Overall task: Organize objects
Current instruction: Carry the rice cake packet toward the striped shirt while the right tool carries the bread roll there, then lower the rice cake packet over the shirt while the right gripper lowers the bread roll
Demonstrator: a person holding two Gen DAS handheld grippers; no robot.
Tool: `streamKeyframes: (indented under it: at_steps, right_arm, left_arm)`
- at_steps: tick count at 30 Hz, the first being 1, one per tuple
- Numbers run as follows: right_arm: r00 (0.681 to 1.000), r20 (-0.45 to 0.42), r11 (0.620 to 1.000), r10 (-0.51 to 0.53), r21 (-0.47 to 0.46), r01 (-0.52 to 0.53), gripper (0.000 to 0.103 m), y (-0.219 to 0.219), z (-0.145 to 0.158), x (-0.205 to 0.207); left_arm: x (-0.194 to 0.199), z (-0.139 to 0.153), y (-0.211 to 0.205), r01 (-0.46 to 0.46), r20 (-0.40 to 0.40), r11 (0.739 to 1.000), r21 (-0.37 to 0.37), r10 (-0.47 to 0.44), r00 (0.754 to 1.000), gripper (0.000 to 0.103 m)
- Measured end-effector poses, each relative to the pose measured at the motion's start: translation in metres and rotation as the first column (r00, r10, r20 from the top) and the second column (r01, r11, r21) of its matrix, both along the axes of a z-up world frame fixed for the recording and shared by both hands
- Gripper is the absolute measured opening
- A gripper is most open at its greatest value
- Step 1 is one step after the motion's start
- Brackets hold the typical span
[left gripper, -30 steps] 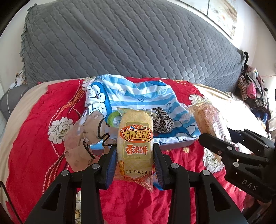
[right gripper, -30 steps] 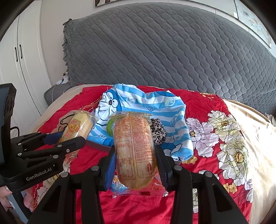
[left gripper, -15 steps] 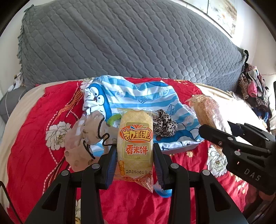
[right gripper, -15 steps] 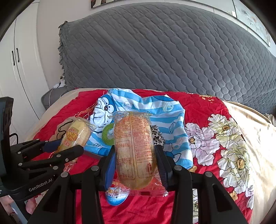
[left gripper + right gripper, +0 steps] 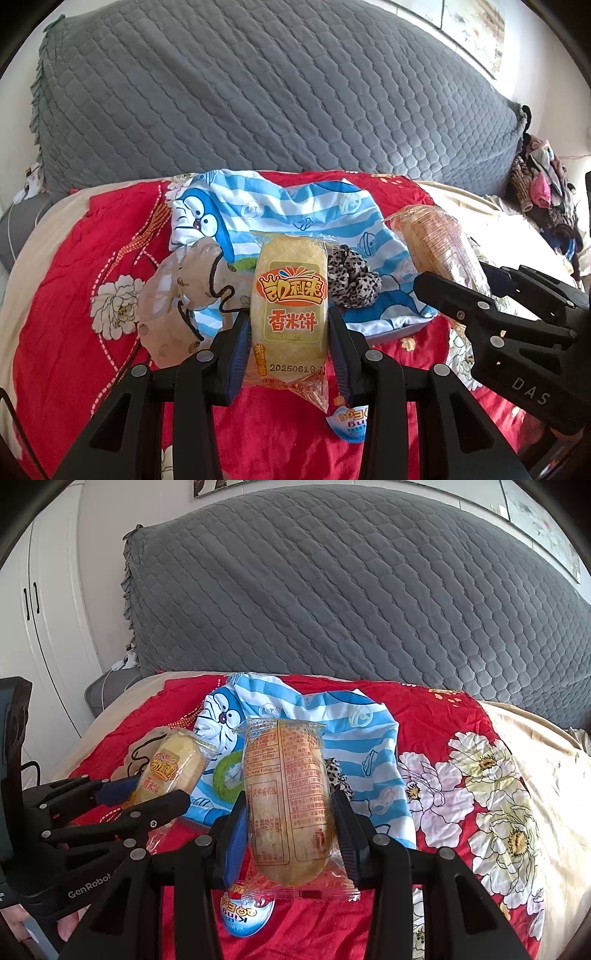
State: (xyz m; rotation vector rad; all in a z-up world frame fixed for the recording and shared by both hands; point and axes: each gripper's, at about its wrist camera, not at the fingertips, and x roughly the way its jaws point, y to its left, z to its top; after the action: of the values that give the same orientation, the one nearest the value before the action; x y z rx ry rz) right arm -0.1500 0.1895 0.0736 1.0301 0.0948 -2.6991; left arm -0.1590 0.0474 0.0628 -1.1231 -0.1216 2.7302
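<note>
Two yellow plastic-wrapped rice-cake packets were clamped, one in each of left gripper and right gripper, above the red floral bedspread; neither yet placed, striped cloth and small items unsorted.

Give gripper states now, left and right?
Left gripper: shut on a rice cracker pack.
Right gripper: shut on a second pack, label side up.

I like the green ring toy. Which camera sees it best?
The right wrist view: the green ring lies open on the striped Doraemon cloth. In the left wrist view the held rice cake packet hides nearly all of it.
</note>
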Motion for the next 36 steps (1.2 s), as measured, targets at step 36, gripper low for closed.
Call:
streamKeyframes:
  at_steps: [36]
  right_arm:
    - [0.999, -0.033, 1.0, -0.004, -0.025, 0.003, 0.043, -0.009, -0.013, -0.047]
  left_arm:
    - [-0.049, -0.023, -0.009, -0.032, 0.017, 0.999, -0.024, 0.033, 0.999, 0.041]
